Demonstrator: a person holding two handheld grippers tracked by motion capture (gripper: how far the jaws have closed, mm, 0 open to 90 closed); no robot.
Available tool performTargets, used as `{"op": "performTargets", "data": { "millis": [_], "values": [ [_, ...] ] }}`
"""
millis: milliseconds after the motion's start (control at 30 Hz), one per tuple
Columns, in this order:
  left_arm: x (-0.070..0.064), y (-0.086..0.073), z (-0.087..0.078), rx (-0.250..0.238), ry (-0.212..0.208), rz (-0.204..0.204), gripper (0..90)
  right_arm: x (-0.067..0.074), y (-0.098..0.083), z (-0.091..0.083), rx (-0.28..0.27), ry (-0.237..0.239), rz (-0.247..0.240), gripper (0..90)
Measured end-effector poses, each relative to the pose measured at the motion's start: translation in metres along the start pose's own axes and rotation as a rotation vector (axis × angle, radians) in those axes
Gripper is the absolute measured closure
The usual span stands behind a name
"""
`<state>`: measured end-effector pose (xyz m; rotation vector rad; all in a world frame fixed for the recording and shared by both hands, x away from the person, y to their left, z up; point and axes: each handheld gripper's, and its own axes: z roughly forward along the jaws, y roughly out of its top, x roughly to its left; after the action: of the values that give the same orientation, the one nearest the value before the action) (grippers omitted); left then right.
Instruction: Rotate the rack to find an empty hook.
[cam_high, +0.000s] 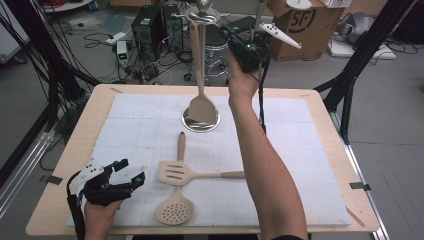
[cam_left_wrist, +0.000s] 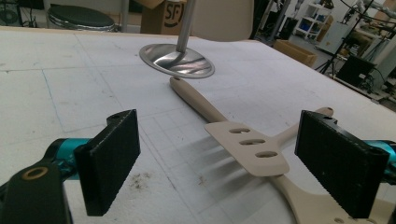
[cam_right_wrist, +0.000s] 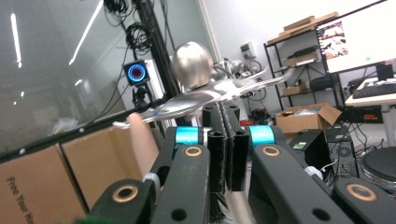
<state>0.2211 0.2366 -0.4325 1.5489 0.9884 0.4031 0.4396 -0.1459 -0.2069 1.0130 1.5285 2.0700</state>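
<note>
Hanging a beige, stiff and light wooden turner (cam_high: 199, 75) on the shiny metal utensil stand (cam_high: 202, 121). Right gripper (cam_right_wrist: 227, 140) pressed together near the stand top; left gripper (cam_left_wrist: 224, 163) spread. Best pinched at the thin handle, probably a little slippery.

A light wooden counter (cam_high: 327, 150) is covered by a white gridded mat (cam_high: 300, 165). A grey floor (cam_high: 390, 115) is seen around it, strewn with cables (cam_high: 100, 37). Black frame struts (cam_high: 360, 55) are placed at both sides. Behind the counter, black computer cases (cam_high: 150, 25), a round metal stool (cam_high: 217, 50) and a cardboard box (cam_high: 305, 27) are found. In the right gripper view, a white wall (cam_right_wrist: 261, 23), a metal shelf rack (cam_right_wrist: 303, 60), a lit monitor (cam_right_wrist: 357, 37), a keyboard (cam_right_wrist: 373, 88) and reflected ceiling strip lights (cam_right_wrist: 86, 30) are shown.
</note>
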Motion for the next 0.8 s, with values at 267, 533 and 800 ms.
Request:
{"op": "performTargets", "data": {
  "millis": [267, 533, 800],
  "values": [
    [0.0, 0.0, 0.0, -0.002, -0.002, 0.0, 14.6, 0.017, -0.002, 0.002, 0.003, 0.019, -0.032, 89.6],
    [0.0, 0.0, 0.0, -0.002, -0.002, 0.0, 14.6, 0.036, -0.008, 0.014, 0.018, 0.049, -0.066, 89.6],
    [0.0, 0.0, 0.0, 0.0, -0.006, 0.003, 14.6, 0.047, -0.01, 0.03, 0.058, 0.055, -0.096, 89.6]
  ]
}}
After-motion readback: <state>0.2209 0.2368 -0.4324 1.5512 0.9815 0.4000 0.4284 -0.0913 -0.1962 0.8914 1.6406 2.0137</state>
